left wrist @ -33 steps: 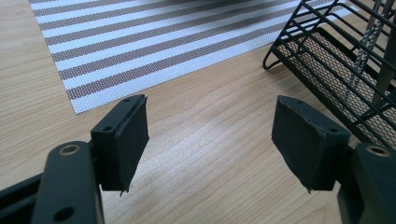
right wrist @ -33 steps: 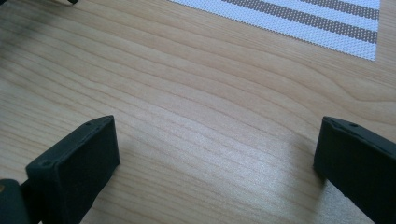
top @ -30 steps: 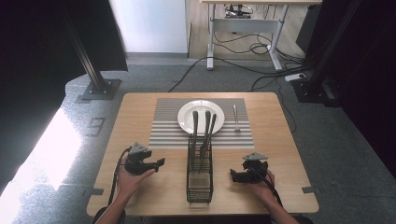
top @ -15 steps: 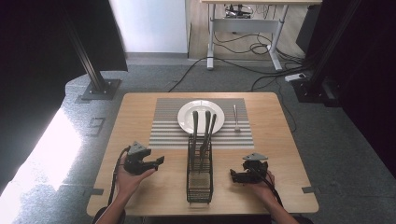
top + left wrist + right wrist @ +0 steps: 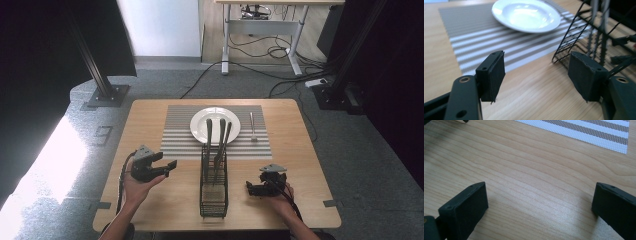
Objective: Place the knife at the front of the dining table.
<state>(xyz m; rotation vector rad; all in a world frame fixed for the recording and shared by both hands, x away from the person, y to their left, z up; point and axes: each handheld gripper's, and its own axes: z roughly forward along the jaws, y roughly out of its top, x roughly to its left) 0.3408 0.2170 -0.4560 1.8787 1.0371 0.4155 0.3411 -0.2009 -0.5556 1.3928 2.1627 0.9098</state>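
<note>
though little has shifted over the last second, my left gripper point(image 5: 167, 165) has lifted slightly beside the rack point(image 5: 214, 185); right gripper point(image 5: 251, 188) rests on the counter point(image 5: 300, 150), both jaws released, empty.

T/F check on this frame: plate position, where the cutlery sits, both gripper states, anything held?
1. The white plate rests on the striped placemat. True.
2. The left gripper is shut on a utensil. False: its jaws stand apart with nothing between them.
3. Utensils stand in the black wire caddy. True.
4. The right gripper holds the fork. False: it is open over bare table; the fork lies on the placemat beside the plate.
5. The caddy stands between the two grippers. True.
</note>
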